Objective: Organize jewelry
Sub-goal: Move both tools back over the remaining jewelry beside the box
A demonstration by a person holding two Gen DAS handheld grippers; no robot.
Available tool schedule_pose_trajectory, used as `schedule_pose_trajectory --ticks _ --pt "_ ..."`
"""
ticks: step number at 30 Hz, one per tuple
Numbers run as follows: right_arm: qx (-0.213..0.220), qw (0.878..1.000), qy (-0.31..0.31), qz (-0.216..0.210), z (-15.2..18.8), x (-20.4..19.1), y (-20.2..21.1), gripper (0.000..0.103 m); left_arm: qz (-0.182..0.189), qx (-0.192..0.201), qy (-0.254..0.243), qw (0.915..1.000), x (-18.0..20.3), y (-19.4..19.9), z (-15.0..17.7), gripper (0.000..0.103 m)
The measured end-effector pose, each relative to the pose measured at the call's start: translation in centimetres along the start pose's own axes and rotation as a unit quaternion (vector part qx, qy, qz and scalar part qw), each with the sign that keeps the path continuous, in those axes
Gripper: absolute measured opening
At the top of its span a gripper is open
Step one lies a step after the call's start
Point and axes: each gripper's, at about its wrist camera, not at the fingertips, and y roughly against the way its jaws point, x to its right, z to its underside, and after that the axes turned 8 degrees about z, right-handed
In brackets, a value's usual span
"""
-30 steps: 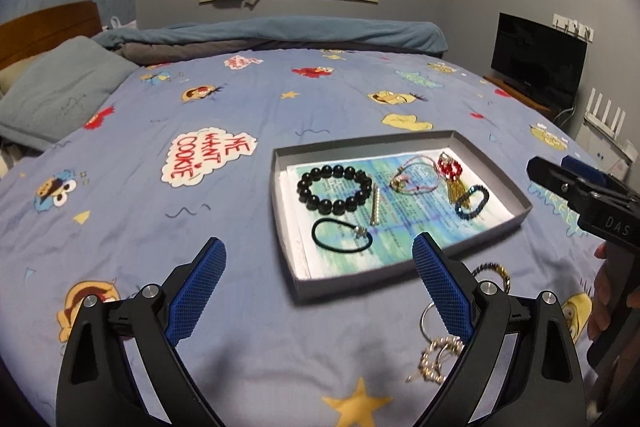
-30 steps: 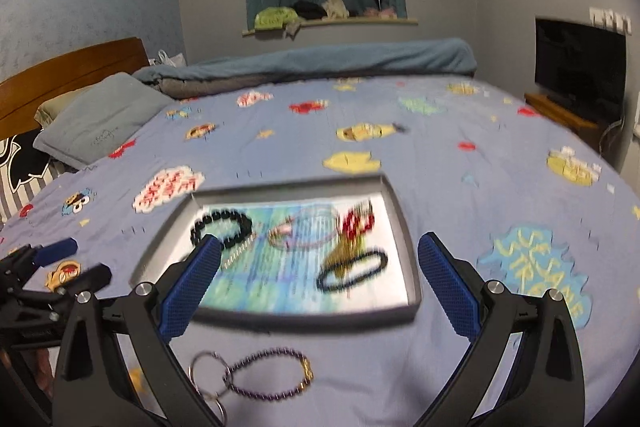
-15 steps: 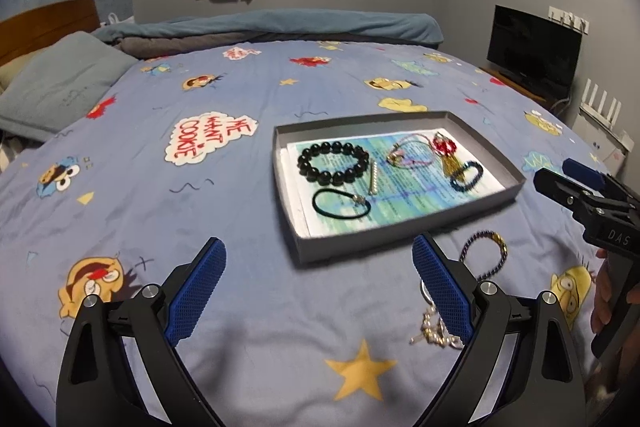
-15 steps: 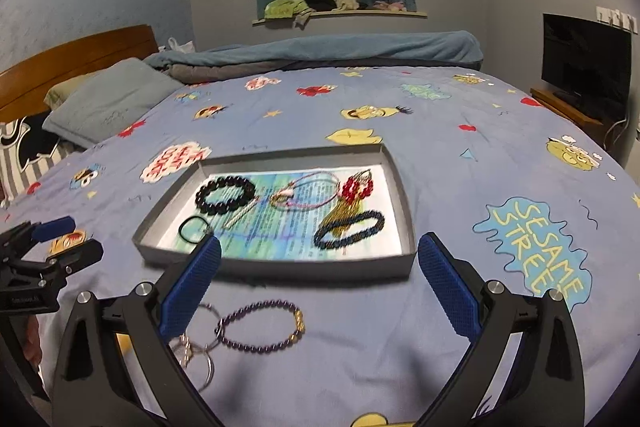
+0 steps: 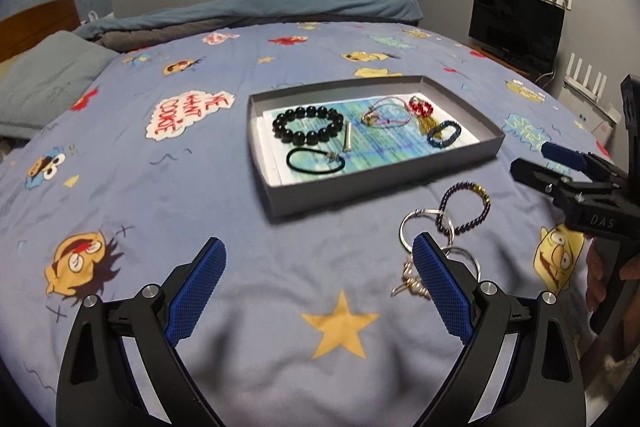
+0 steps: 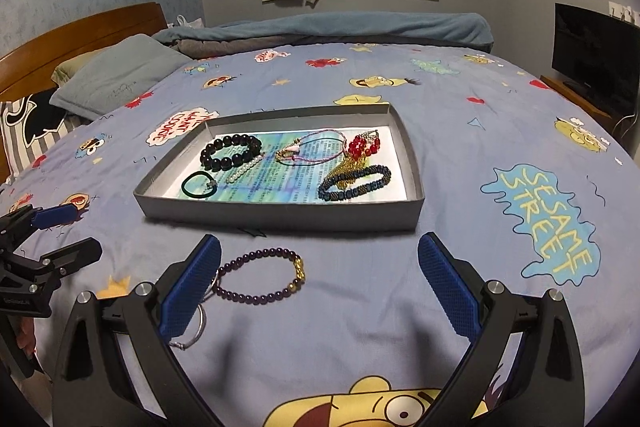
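A bed (image 6: 460, 131) covered by a cartoon-print sheet is seen ahead of both sets of jaws. A grey tray (image 6: 280, 217) holding several bracelets is placed beyond them. A purple bead bracelet (image 6: 260, 277) is laid on the sheet just ahead of the right gripper (image 6: 320, 287), nearer its left jaw. Both the left gripper (image 5: 318, 291) and the right are held spread, nothing pinched.

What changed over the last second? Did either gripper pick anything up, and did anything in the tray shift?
Both grippers pulled back from the tray, so more bedspread now shows in front of it. Nothing was gripped or released: the left gripper and right gripper are open and empty. The purple bead bracelet and silver rings lie on the bedspread as before, and the tray's contents look unmoved.
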Motion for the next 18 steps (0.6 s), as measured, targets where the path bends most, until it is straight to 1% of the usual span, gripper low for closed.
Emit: schedule_pose_trajectory --ticks 6,9,11,14,18 --pt "-0.011 1.0 0.004 -0.001 0.5 0.4 -0.5 0.097 0.009 -0.027 0.007 0.9996 -0.5 -0.9 1.1 0.094" --pt "-0.014 1.0 0.003 -0.011 0.6 0.4 -0.7 0.097 0.032 -0.035 0.014 0.9988 -0.2 -1.3 1.4 0.094" --pt "-0.017 1.0 0.013 -0.016 0.7 0.0 -0.9 0.097 0.039 -0.038 0.009 0.9985 0.3 -1.8 1.5 0.094" --pt "-0.021 0.999 0.037 -0.015 1.0 -0.7 -1.2 0.097 0.04 -0.045 0.002 0.9982 0.8 -2.5 1.8 0.094" --pt "-0.028 0.998 0.054 -0.016 1.4 -1.1 -1.5 0.097 0.057 -0.048 0.004 0.9972 1.3 -2.9 1.9 0.094"
